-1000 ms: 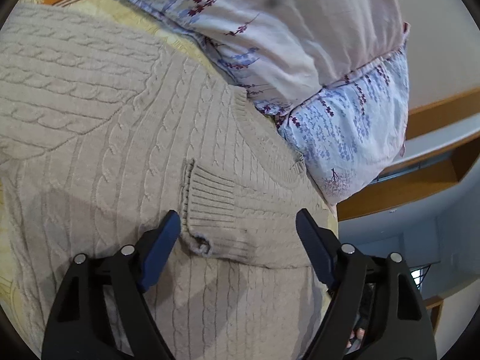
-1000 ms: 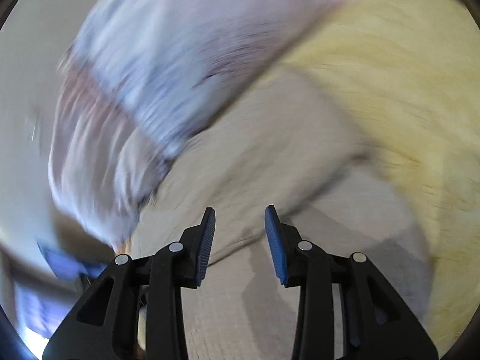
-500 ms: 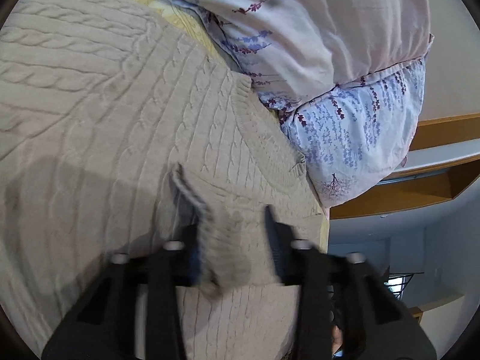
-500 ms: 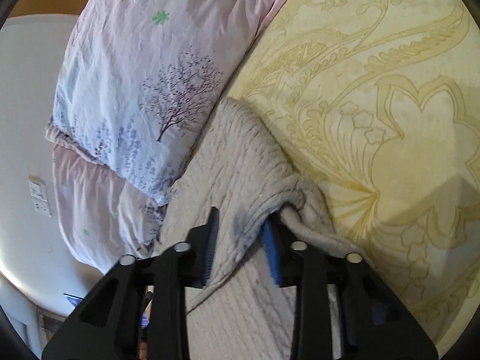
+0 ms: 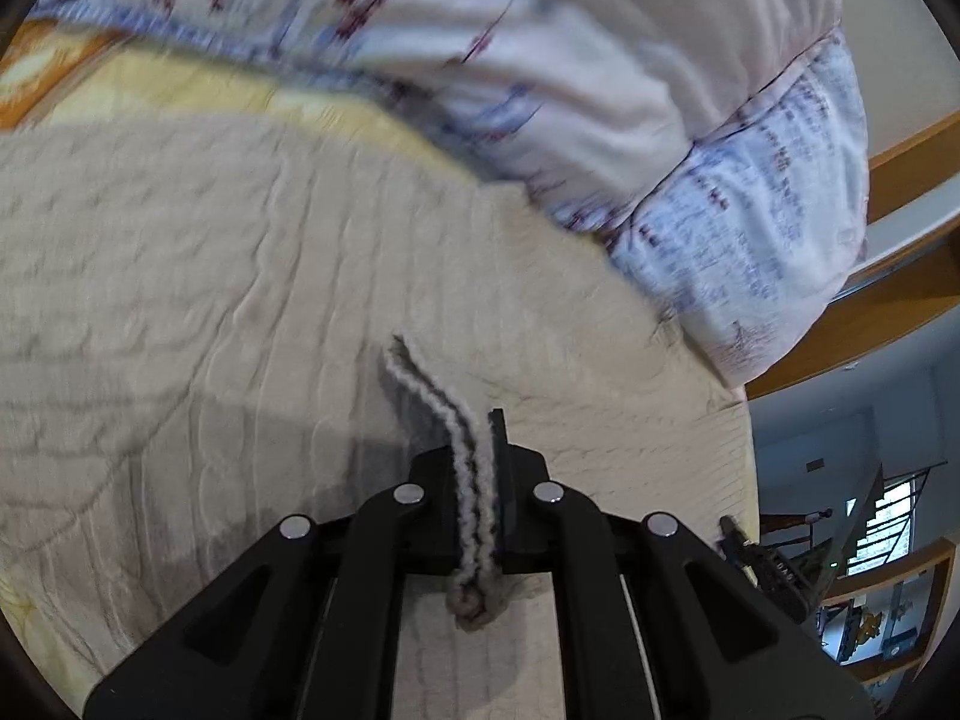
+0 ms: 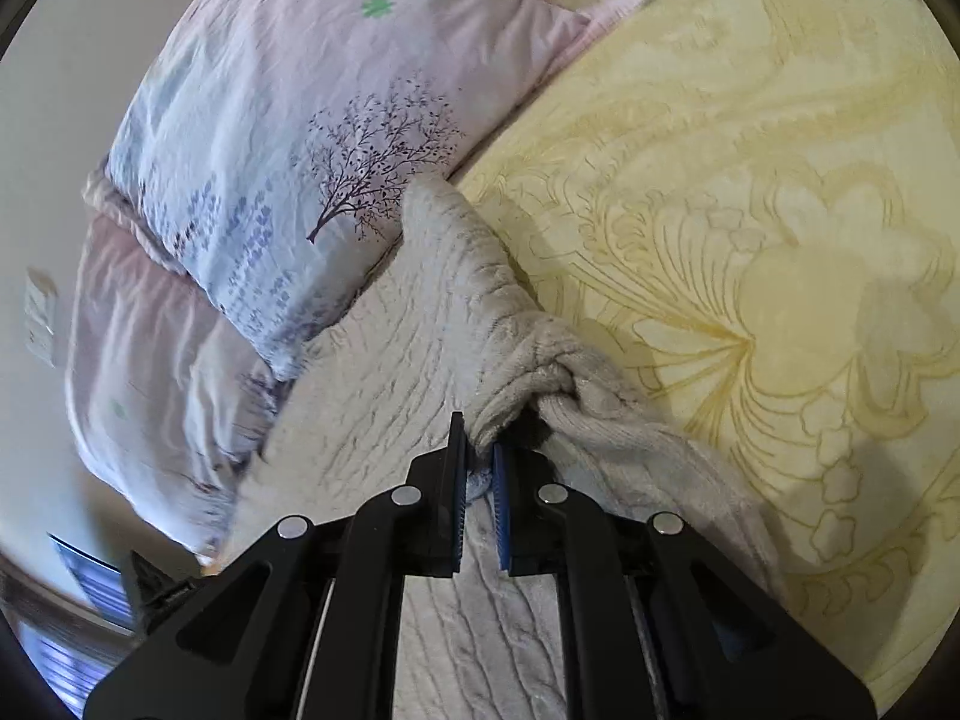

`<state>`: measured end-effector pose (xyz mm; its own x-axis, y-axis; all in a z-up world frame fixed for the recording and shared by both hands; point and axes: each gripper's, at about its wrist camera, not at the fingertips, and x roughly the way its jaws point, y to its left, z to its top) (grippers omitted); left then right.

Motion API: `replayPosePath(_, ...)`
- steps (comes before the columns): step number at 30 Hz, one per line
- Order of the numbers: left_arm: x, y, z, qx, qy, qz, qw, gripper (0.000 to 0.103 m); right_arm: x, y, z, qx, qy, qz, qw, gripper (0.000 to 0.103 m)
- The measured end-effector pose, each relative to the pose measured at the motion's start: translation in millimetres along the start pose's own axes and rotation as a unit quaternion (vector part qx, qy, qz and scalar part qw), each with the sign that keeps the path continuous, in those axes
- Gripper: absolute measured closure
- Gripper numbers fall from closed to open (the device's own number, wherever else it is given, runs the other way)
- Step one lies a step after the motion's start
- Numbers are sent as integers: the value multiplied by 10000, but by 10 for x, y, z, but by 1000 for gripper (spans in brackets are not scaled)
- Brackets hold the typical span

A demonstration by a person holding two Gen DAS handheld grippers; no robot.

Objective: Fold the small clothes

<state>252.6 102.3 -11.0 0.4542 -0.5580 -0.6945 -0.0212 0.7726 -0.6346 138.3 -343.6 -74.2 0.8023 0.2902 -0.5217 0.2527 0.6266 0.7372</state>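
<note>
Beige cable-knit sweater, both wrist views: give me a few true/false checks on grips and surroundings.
1. The left gripper is shut on a ribbed edge of the beige cable-knit sweater. True.
2. The right gripper is open, clear of fabric. False: its jaws have just closed on a bunched sweater fold.
3. The sweater lies on a yellow patterned bedspread. True.
4. The floral pillows are plain dark green. False: pale pink and blue, tree print.

light: soft daylight | left view motion-blurred | right sharp | fisheye edges
</note>
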Motion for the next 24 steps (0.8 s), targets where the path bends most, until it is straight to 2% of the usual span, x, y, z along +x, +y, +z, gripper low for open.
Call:
replayPosePath(1, -19, 11, -5, 5, -3, 8, 10000, 93, -9, 29, 2, -68, 20, -102, 9999, 94)
replayPosePath(2, -45, 10, 1, -35, 19, -5, 10000, 89, -21, 37, -1, -96, 27, -136, 9999, 90)
replayPosePath(3, -77, 18, 2, -78, 38, -42, 10000, 80, -41, 50, -1, -132, 23, -197, 9997, 87)
replayPosePath(4, -119, 22, 1, -103, 54, -89, 9999, 73, -84, 73, -4, -195, -10, -281, 9994, 78)
replayPosePath(5, -175, 34, -7, -113, 58, -109, 9999, 60, -129, 82, -16, -245, -70, -328, 9991, 68)
replayPosePath(6, -238, 52, -20, -108, 56, -136, 9998, 53, -164, 90, -25, -283, -136, -378, 9988, 62)
replayPosePath(8, -471, 130, -60, -109, -36, -220, 9997, 50, -248, 116, -48, -408, -260, -429, 9979, 50)
replayPosePath(11, -879, 331, -134, -283, -257, -307, 9988, 48, -287, 168, -96, -563, -281, -442, 9970, 45)
replayPosePath(14, -1328, 581, -188, -508, -800, 44, 9955, 45, -265, 258, -173, -767, -255, -382, 9960, 45)
replayPosePath(16, -1675, 871, -220, -897, -1255, 345, 9874, 43, -235, 325, -243, -1011, -221, -309, 9942, 45)
replayPosePath(19, -1961, 1245, -265, -1521, -1612, 661, 9729, 43, -162, 414, -348, -1316, -71, -103, 9912, 45)
replayPosePath(21, -2123, 1530, -286, -1959, -1810, 859, 9599, 44, -125, 463, -409, -1491, 41, 25, 9888, 45)
replayPosePath(22, -2169, 1635, -304, -2159, -1870, 899, 9541, 44, -118, 489, -428, -1577, 53, 16, 9875, 45)
replayPosePath(24, -2234, 1840, -318, -2553, -1996, 754, 9430, 44, -112, 537, -462, -1791, 62, 32, 9838, 45)
